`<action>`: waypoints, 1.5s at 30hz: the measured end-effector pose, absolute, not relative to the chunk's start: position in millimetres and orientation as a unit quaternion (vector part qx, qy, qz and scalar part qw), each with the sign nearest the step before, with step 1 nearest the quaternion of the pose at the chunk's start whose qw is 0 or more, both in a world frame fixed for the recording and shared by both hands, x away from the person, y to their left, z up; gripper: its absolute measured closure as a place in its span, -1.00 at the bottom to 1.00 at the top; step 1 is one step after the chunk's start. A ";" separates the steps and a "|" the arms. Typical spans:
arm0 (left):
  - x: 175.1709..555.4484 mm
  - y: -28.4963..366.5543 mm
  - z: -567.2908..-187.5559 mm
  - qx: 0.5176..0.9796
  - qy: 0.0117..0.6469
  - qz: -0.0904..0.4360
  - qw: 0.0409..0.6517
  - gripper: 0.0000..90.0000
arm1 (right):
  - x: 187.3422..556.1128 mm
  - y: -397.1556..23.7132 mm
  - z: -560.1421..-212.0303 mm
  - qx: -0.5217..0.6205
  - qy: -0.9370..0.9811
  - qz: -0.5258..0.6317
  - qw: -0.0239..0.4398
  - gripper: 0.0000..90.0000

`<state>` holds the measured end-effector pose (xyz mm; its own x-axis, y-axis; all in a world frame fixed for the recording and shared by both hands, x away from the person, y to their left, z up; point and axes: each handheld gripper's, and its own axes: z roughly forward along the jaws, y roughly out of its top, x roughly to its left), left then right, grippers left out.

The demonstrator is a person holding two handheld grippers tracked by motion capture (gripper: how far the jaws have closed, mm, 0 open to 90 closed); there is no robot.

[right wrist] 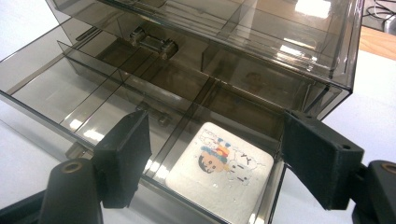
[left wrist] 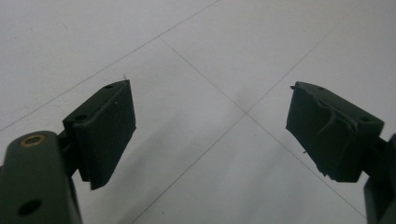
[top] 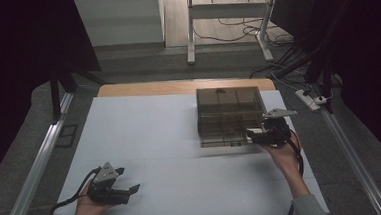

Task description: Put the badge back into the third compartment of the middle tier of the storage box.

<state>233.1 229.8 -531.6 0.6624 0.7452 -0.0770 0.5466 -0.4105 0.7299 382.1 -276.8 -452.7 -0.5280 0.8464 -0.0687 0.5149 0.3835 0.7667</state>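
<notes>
A white tabletop (top: 150, 140) with thin seam lines crossing it carries the work, and a strip of bare wood (top: 142, 89) shows along its far edge. Beyond stands a white metal frame (top: 191, 32) on a grey floor, with loose black cables (top: 229, 32) and a white power strip (top: 308, 99) at right

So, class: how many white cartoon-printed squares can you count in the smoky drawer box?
1: the white square lies in the open drawer's corner compartment between the right gripper's jaws; others may be hidden.
</notes>
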 end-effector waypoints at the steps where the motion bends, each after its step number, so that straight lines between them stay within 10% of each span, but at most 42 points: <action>1: 233.1 229.9 -531.5 0.829 0.389 0.131 0.379 -0.66 | 382.1 -276.9 -452.6 0.426 0.798 0.356 0.233 -0.45; 45: 231.6 230.4 -530.7 0.829 0.388 0.132 0.381 -0.66 | 357.1 -266.5 -452.3 0.344 0.819 0.405 0.215 -0.43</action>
<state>231.6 230.4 -530.7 0.6638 0.7439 -0.0769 0.5422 -0.4079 0.7346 357.1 -266.5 -452.3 -0.6713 0.7375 -0.0740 0.3889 0.4355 0.8119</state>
